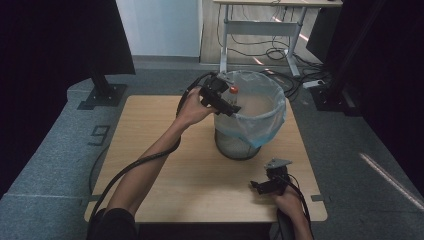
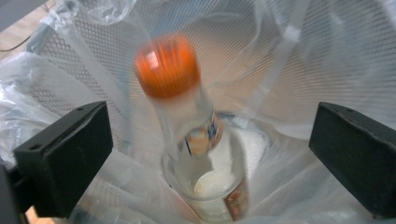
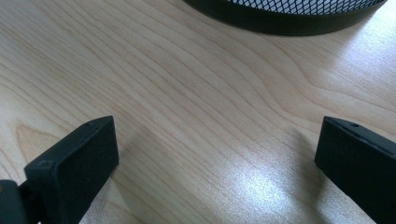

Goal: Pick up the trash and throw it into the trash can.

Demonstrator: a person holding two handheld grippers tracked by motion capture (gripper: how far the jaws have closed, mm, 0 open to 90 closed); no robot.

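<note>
Inside the bin (image 2: 70, 42), bottle (image 2: 196, 140) label too blurred to read.

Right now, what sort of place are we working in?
Probably an office or lab recording space: a wooden table on grey carpet, a bag-lined mesh wastebasket with a bottle dropping in, and a desk frame with loose cables behind.

Large digit 9 (image 1: 100, 134) on grey floor mat left of table; bottle label (image 2: 204, 137) blurred, unreadable
</note>
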